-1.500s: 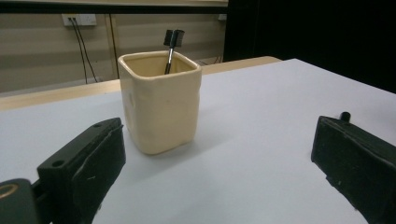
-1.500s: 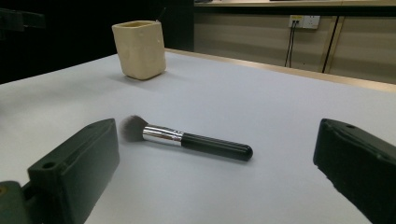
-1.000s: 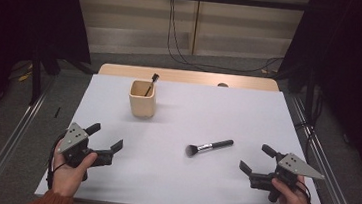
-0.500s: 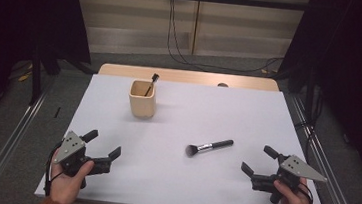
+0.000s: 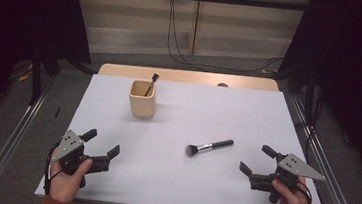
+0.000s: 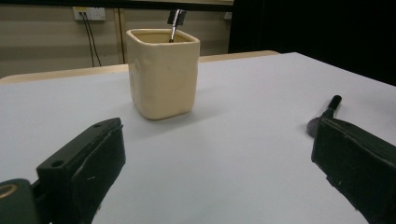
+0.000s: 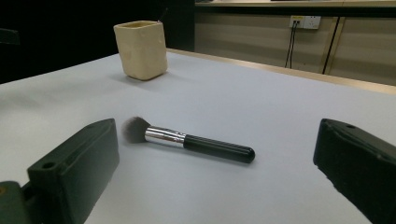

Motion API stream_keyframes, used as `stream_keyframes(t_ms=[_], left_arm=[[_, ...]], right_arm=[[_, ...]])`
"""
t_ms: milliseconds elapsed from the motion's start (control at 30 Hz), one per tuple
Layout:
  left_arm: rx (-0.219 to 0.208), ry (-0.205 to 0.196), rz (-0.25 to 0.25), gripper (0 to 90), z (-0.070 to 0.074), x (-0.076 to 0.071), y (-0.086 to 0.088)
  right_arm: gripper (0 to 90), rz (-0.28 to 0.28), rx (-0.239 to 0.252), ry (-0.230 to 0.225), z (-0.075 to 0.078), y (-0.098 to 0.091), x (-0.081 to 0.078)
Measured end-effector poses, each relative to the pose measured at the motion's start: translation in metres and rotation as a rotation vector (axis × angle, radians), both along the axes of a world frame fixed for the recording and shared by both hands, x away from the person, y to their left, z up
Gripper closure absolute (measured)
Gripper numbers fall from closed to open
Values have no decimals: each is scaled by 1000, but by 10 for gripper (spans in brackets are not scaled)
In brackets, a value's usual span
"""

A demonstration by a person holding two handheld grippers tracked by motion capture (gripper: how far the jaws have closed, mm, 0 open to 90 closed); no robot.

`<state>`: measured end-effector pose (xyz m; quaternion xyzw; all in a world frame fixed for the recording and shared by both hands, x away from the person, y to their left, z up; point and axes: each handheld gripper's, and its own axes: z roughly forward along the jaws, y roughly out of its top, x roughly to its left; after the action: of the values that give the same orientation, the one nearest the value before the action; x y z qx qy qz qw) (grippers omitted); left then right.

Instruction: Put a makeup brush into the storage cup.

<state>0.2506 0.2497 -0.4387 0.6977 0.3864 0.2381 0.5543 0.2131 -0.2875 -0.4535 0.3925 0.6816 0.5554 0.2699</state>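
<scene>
**Inspector:** Start with the surroundings.

**Operator:** A dim room, dark drapes at both sides, a pale wall panel with a socket and hanging cables at the back. My work surface is a white counter [image 5: 171, 181] with a wooden edge along its far side.

**Inspector:** What stands on it?

**Operator:** A cream square cup [image 5: 142, 99] toward the far left, upright, with one dark-handled brush [image 5: 151, 82] already leaning inside it. A second item, the makeup brush [image 5: 209, 147], lies flat near the middle, bristles toward me and to the left, handle pointing away to the right. It is well apart from the cup.

**Inspector:** Condition of your tools?

**Operator:** My left tool [image 5: 100, 147] hovers at the near left corner, jaws spread wide, nothing between them. My right tool [image 5: 257, 160] sits at the near right, jaws likewise wide and empty. In the right gripper view the makeup brush [image 7: 187, 140] lies ahead of the jaws, untouched.

**Inspector:** Progress assessment?

**Operator:** In my judgement, one brush is stowed and one is left. The loose brush has not been gripped or lifted. Outstanding work: close on its handle, carry it across to the cup and drop it in handle-down or bristle-down as suits. The right tool is the nearer one, so I would rate it the likelier candidate
</scene>
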Motion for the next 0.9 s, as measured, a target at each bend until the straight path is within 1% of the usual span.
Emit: stream_keyframes(t_ms=[33, 100, 167, 400, 500, 567, 600, 633, 700, 833, 867, 900], left_arm=[[0, 1, 0, 30, 0, 0, 0], [-3, -1, 1, 30, 0, -1, 1], [-26, 6, 15, 30, 1, -2, 1], [-3, 0, 4, 30, 2, -3, 2], [-5, -4, 6, 30, 3, -5, 0], [19, -10, -1, 30, 4, -5, -1], [15, -8, -8, 30, 4, -5, -2], [3, -1, -14, 30, 4, -5, -2], [11, -5, -8, 30, 3, -5, -2], [3, -6, 0, 30, 4, -6, -1], [0, -4, 4, 30, 4, -6, -1], [8, -3, 14, 30, 4, -6, -1]], right_arm=[[0, -1, 1, 7, 0, 1, 2], [1, 15, -13, 9, 2, 2, 5], [0, 23, -14, 3, 4, 6, 6], [0, 49, -43, 8, 7, 13, 15], [0, 57, -33, 23, 7, 14, 19], [0, 62, -30, 25, 8, 14, 22], [1, 61, -27, 30, 8, 15, 24], [3, 56, -24, 36, 9, 16, 26], [15, 50, -18, 47, 10, 18, 30], [13, 67, -27, 42, 15, 24, 36], [14, 72, -31, 49, 17, 25, 39], [15, 70, -29, 46, 19, 27, 42]])
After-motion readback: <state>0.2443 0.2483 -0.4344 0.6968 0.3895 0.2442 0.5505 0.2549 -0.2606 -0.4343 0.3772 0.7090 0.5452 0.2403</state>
